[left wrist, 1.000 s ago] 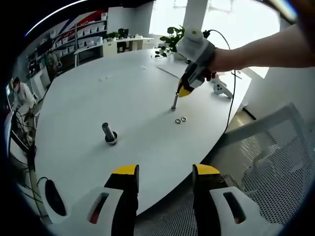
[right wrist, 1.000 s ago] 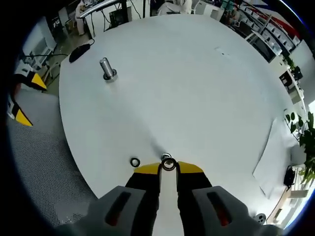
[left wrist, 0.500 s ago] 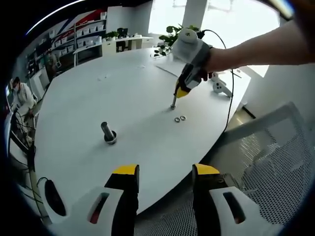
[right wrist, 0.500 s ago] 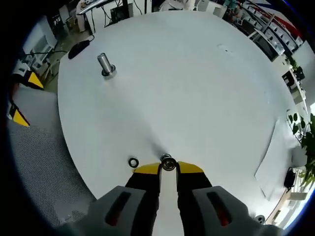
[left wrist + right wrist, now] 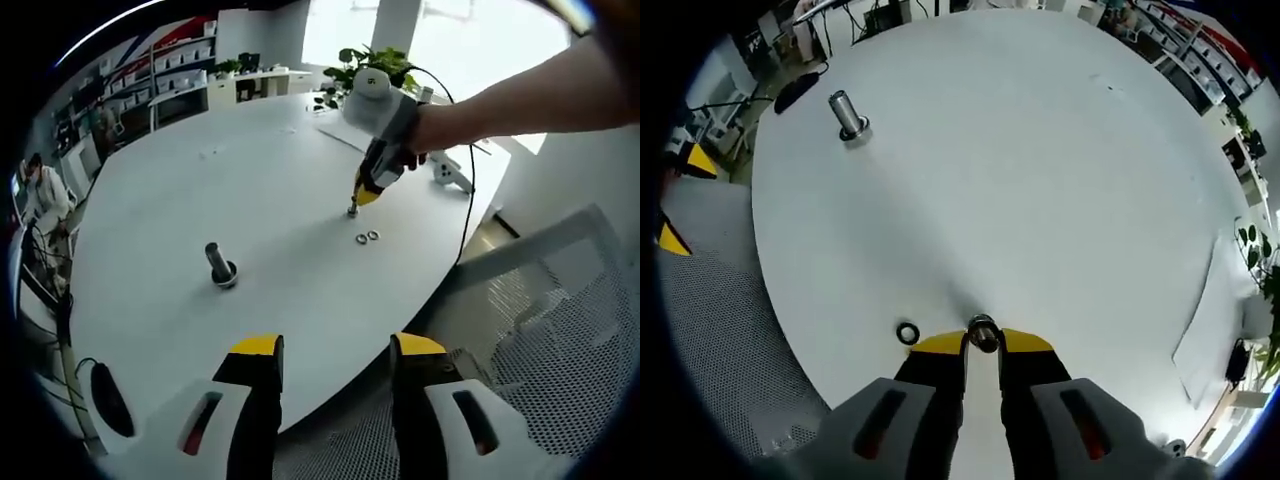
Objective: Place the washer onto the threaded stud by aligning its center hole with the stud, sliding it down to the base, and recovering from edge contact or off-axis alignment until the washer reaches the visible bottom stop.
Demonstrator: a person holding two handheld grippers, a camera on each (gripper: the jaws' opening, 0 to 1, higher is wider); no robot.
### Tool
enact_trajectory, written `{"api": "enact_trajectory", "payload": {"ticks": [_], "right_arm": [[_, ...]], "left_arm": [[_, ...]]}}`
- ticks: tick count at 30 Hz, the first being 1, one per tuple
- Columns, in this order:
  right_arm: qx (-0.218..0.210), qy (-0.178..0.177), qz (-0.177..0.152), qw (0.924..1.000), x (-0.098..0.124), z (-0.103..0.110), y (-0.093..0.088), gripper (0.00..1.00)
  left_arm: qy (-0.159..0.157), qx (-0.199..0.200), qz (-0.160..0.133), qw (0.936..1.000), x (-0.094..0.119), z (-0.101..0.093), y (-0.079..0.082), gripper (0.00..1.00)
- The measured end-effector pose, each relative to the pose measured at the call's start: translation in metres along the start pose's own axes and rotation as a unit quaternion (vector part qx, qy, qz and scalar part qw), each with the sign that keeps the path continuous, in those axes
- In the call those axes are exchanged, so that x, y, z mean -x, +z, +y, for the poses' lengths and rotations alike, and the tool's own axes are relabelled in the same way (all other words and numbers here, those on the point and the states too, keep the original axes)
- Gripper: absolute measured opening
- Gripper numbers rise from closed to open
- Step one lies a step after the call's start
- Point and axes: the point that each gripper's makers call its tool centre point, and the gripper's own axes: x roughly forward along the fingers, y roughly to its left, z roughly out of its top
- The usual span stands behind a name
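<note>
A short threaded stud (image 5: pixel 353 209) stands on the white round table (image 5: pixel 200 190). A hand holds my right gripper (image 5: pixel 362 196) tip-down right on top of that stud. In the right gripper view the right gripper (image 5: pixel 983 345) is shut on a small metal washer (image 5: pixel 983 331), held at the top of the stud, which lies mostly hidden beneath it. Two loose washers (image 5: pixel 366 237) lie just beside the stud; one loose washer (image 5: pixel 907 333) shows left of the yellow tips. My left gripper (image 5: pixel 335 350) hangs open over the table's near edge, holding nothing.
A bigger stud (image 5: pixel 219 267) with a ring at its base stands apart toward the left; it is also the bigger stud (image 5: pixel 848 113) at the upper left. A black mouse (image 5: pixel 110 401) lies near the edge. A mesh chair (image 5: pixel 540 340) stands to the right.
The right gripper has shifted slightly over the short stud, and the washer in its tips now sits centred on the stud's top. The left gripper has stayed open and still.
</note>
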Motion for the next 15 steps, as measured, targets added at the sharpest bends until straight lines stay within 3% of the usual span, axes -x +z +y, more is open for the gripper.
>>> {"api": "enact_trajectory", "payload": {"ticks": [15], "right_arm": [[-0.013,0.014,0.010,0.9998,-0.013,0.004,-0.006,0.14]], "left_arm": [[0.009,0.004,0.003,0.9999,0.000,0.005,-0.002,0.41]]}}
